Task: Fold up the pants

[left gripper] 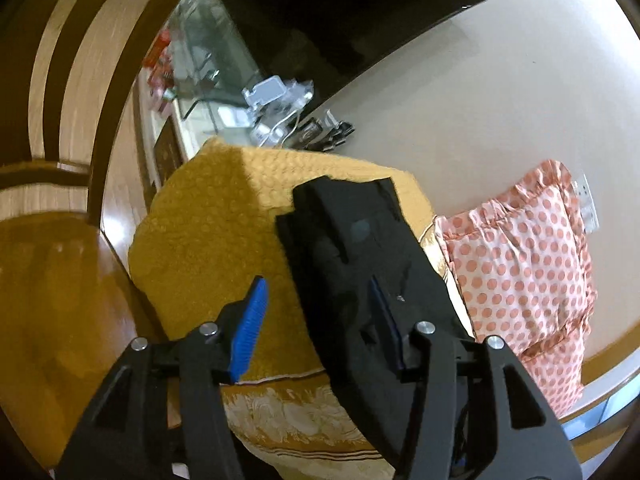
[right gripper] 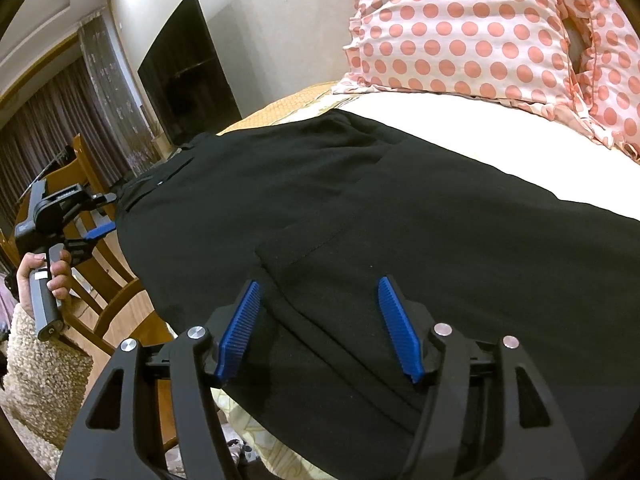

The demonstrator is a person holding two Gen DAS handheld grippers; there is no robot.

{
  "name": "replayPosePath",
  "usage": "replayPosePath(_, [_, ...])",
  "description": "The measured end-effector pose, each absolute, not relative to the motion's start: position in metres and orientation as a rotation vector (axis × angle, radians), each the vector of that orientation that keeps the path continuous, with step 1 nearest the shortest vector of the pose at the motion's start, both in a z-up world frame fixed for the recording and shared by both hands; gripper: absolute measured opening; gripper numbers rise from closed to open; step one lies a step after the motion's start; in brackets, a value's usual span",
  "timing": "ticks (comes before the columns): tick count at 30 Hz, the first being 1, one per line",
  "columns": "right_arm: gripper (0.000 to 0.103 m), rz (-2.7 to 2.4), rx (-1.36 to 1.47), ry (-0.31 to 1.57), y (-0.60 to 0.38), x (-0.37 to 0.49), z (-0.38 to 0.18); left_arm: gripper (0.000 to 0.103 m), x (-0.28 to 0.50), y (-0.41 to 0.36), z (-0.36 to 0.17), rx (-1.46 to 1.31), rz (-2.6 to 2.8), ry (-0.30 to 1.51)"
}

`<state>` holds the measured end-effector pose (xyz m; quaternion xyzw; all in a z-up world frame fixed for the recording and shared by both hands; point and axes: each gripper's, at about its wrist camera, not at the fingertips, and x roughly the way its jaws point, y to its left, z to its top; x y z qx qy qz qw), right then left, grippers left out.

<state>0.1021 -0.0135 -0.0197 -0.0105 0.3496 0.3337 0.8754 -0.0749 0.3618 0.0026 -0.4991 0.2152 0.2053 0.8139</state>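
Black pants (right gripper: 360, 216) lie spread on the bed, flat under and ahead of the right gripper (right gripper: 320, 328). They look at least partly folded, though how much folding remains is unclear. The right gripper's jaws gape wide just above the cloth, holding nothing. The left gripper (left gripper: 316, 320) is also spread, the pants' edge against its right-side finger, angled toward the polka-dot pillow (left gripper: 520, 260).

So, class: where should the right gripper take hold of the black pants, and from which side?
Grip the near edge of the black pants, coming in low from the bedside: the open right gripper already straddles the cloth there, where it drapes over the bed's edge.
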Motion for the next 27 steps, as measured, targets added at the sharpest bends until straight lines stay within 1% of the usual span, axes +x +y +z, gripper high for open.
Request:
replayPosePath(3, [0.064,0.697,-0.027,0.728,-0.013,0.102,-0.02,0.041,-0.066,0.362,-0.005,-1.081,0.4,0.504])
replayPosePath(5, [0.064,0.699,-0.024,0.73,-0.014,0.103,-0.019,0.038,-0.058,0.359,-0.006,-1.083,0.374,0.521])
replayPosePath(6, [0.064,0.699,-0.023,0.73,-0.014,0.103,-0.02,0.033,-0.056,0.358,-0.007,-1.087,0.362,0.524])
replayPosePath(9, [0.064,0.7,-0.022,0.729,-0.014,0.103,-0.02,0.032,-0.051,0.353,-0.001,-1.07,0.368,0.531])
replayPosePath(10, [0.064,0.701,-0.022,0.729,-0.014,0.103,-0.02,0.029,-0.052,0.351,0.003,-1.072,0.357,0.515])
replayPosePath(14, [0.064,0.702,-0.022,0.725,-0.014,0.103,-0.02,0.029,-0.051,0.344,0.021,-1.017,0.342,0.49])
replayPosePath(21, [0.064,0.705,-0.008,0.721,-0.014,0.103,-0.02,0.029,-0.028,0.351,0.009,-1.012,0.39,0.543])
replayPosePath(23, [0.064,0.708,0.016,0.716,-0.018,0.103,-0.019,0.021,-0.023,0.35,0.009,-0.982,0.413,0.552])
replayPosePath(24, [0.064,0.708,0.033,0.713,-0.022,0.103,-0.018,0.015,-0.022,0.35,0.01,-0.969,0.419,0.55])
replayPosePath(25, [0.064,0.704,0.048,0.707,-0.025,0.102,-0.017,0.012,-0.021,0.347,0.015,-0.946,0.424,0.54])
replayPosePath(27, [0.064,0.692,0.086,0.685,-0.038,0.101,-0.013,0.011,-0.018,0.337,0.032,-0.869,0.42,0.517])
